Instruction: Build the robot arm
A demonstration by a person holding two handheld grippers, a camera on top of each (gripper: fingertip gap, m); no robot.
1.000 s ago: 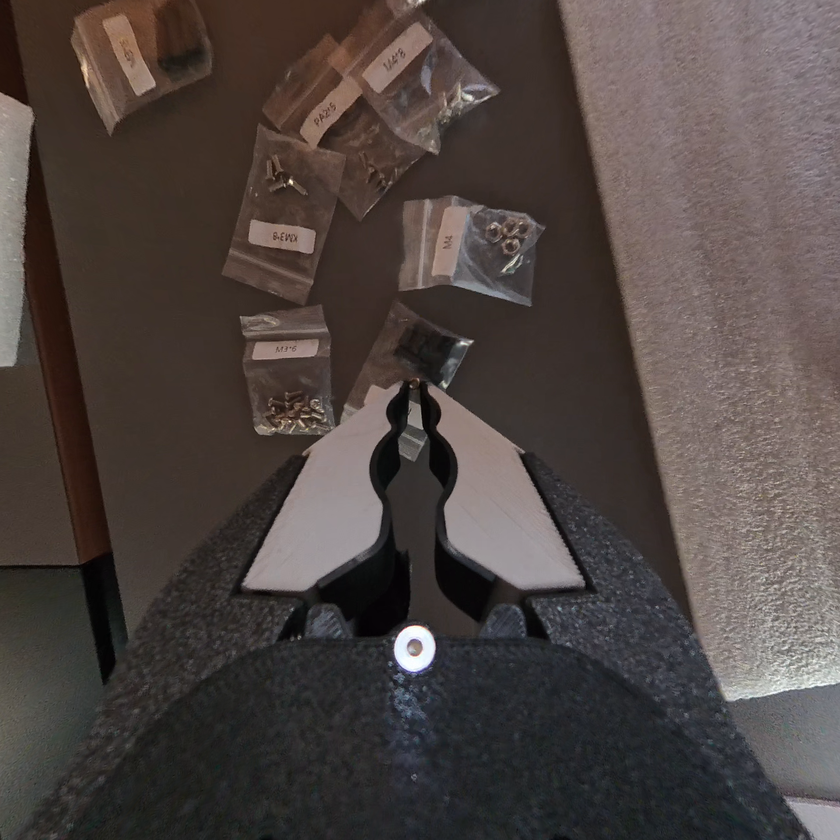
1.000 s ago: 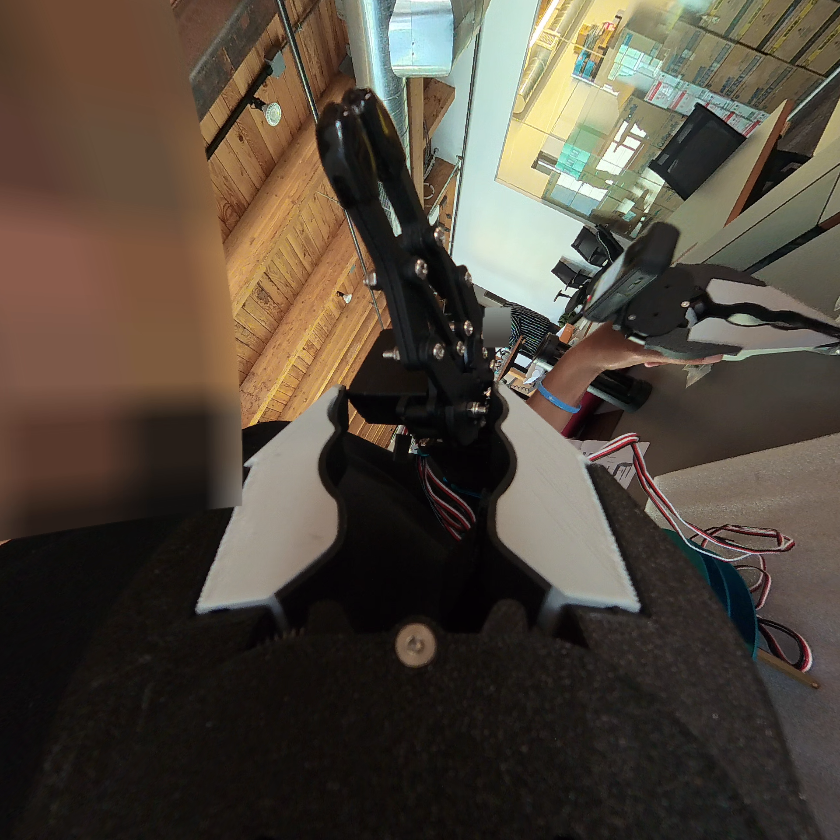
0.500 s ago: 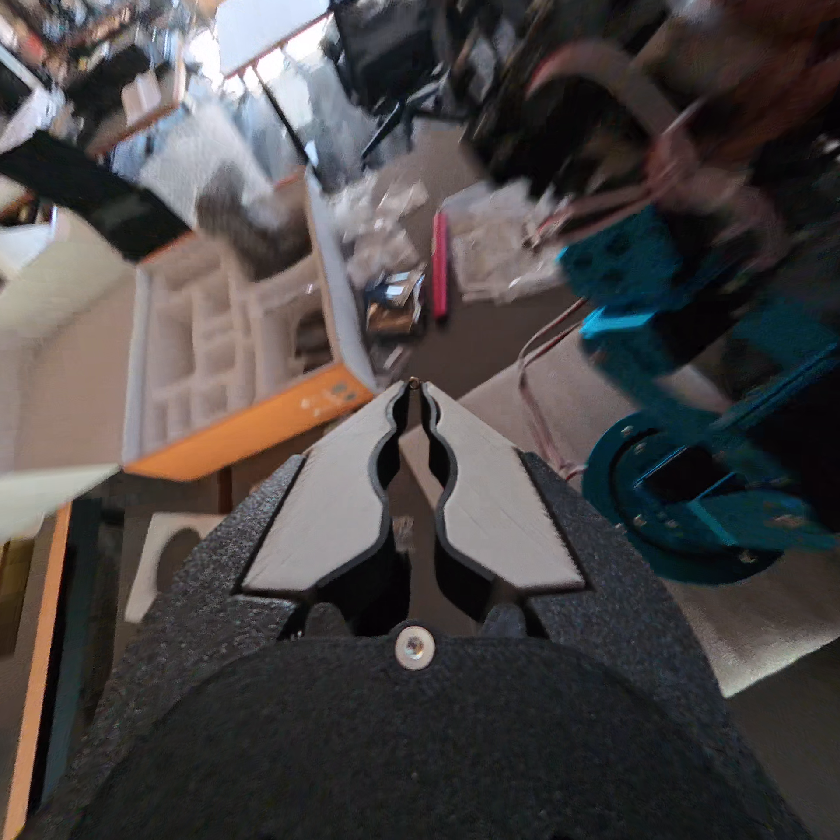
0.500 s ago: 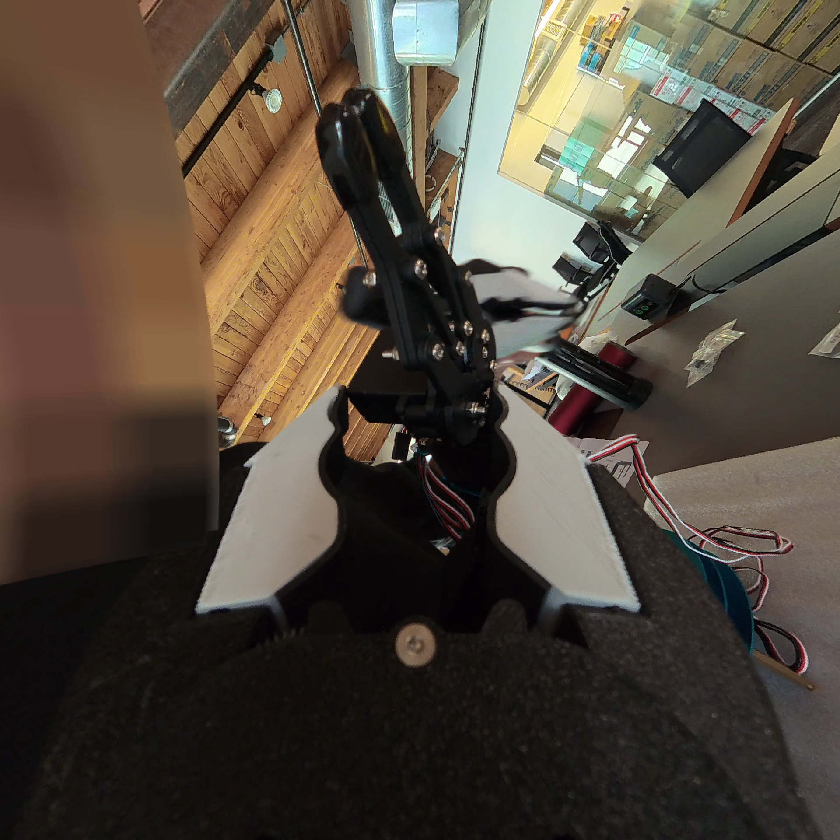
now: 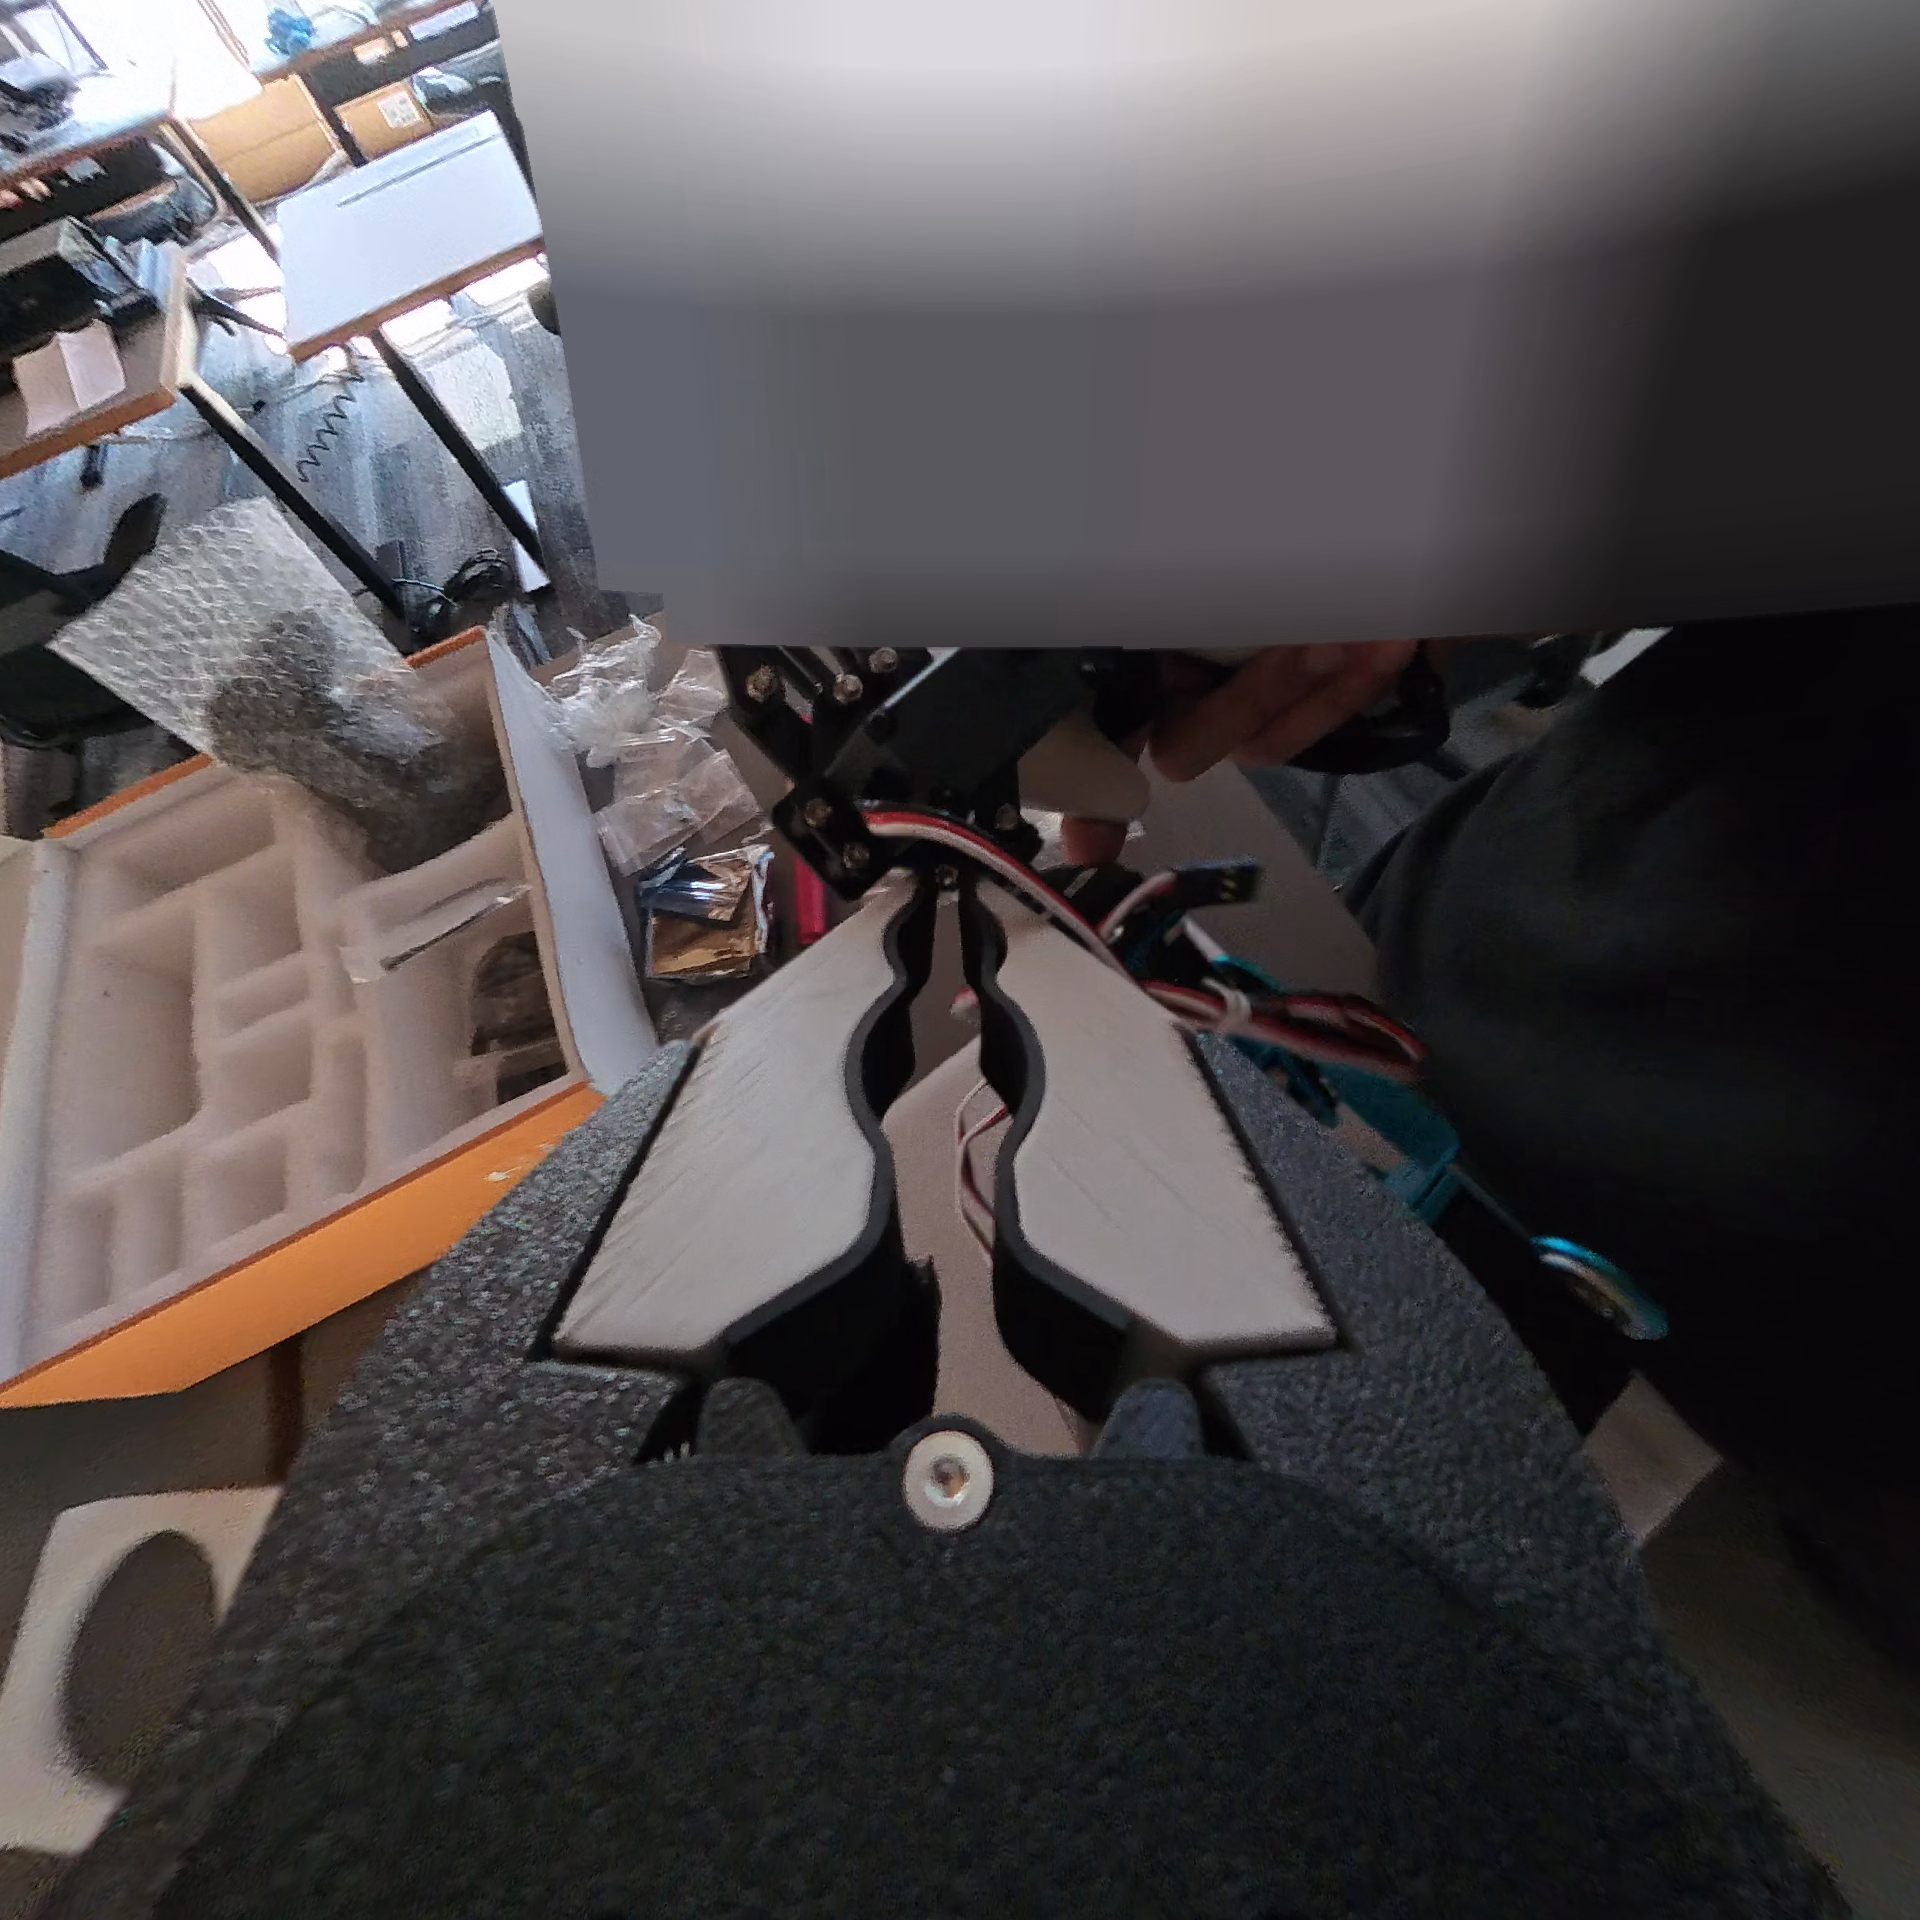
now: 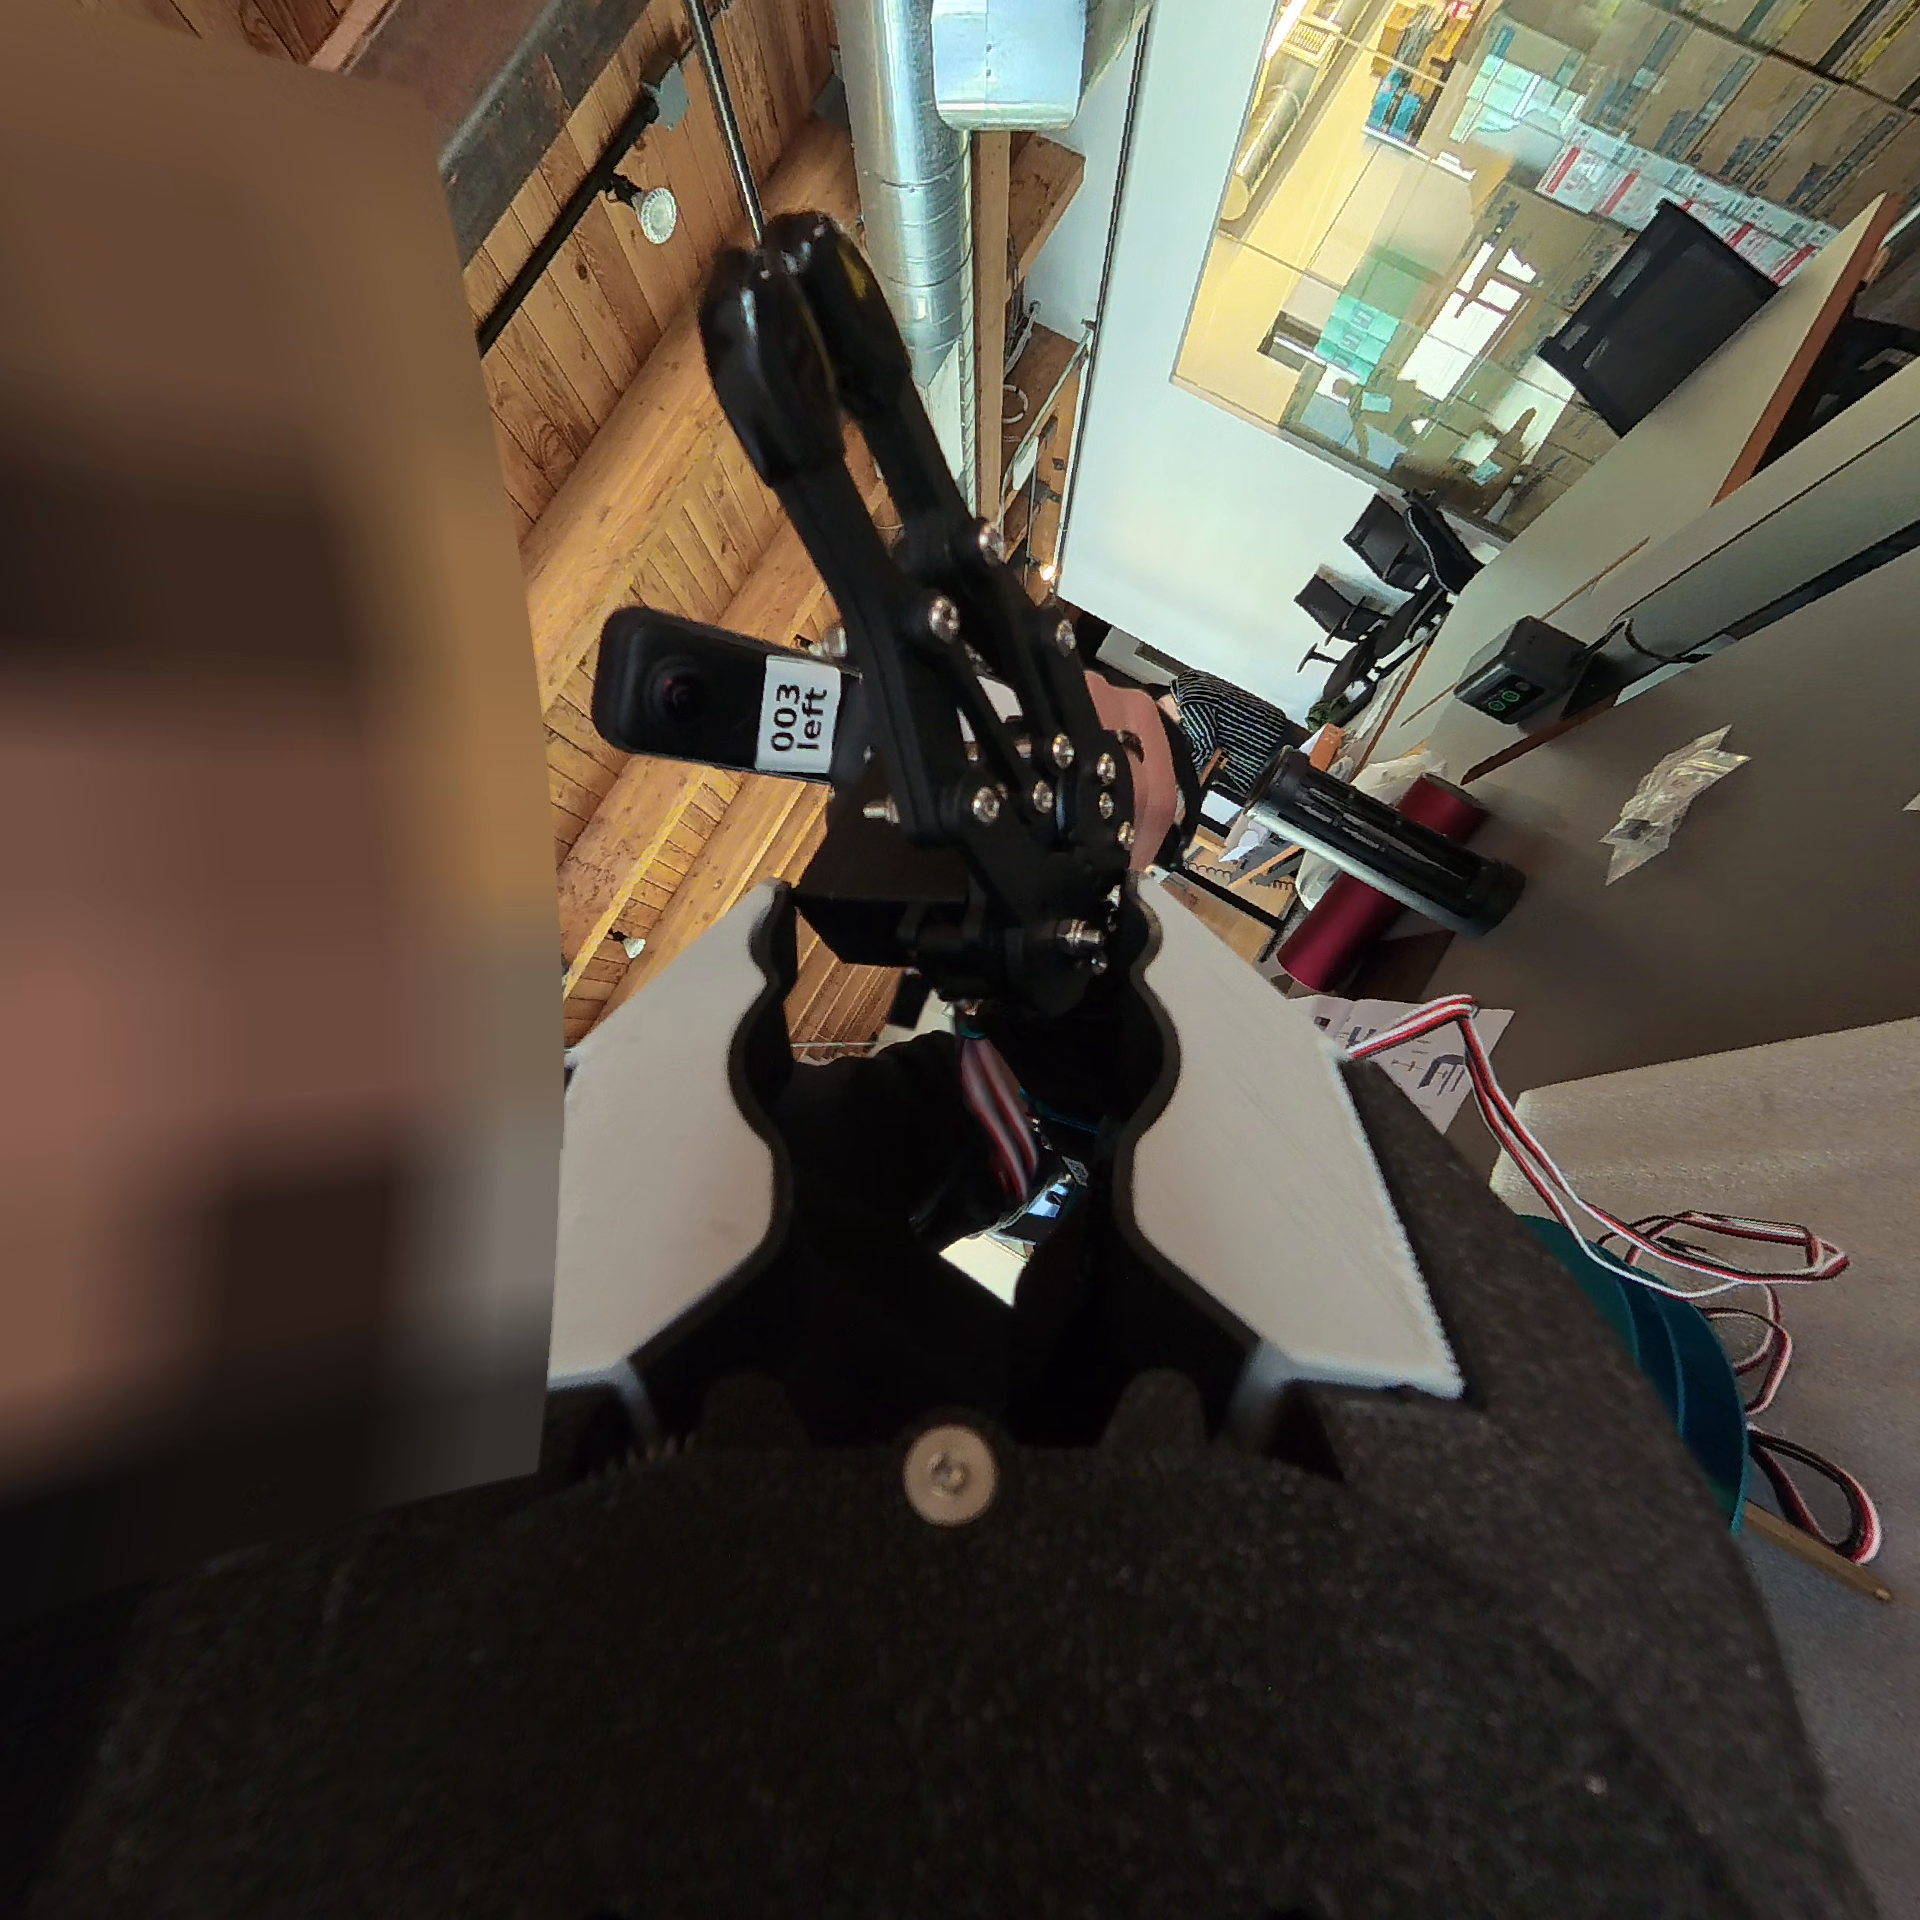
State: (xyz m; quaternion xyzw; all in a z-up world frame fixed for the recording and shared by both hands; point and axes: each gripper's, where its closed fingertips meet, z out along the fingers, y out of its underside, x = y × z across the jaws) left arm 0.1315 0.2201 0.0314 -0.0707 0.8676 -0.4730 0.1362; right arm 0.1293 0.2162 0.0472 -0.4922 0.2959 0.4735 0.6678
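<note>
- Right tool (image 6: 956,914): jaws wide, clamped about one black claw assembly (image 6: 935,665).
- Left tool (image 5: 940,883): tips nearly closed on one small screw (image 5: 943,876), touching that assembly.

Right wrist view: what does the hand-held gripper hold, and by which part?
The right hand-held gripper clamps the black metal robot claw with silver screws by its lower base block; the claw's tips point away from the camera.
</note>
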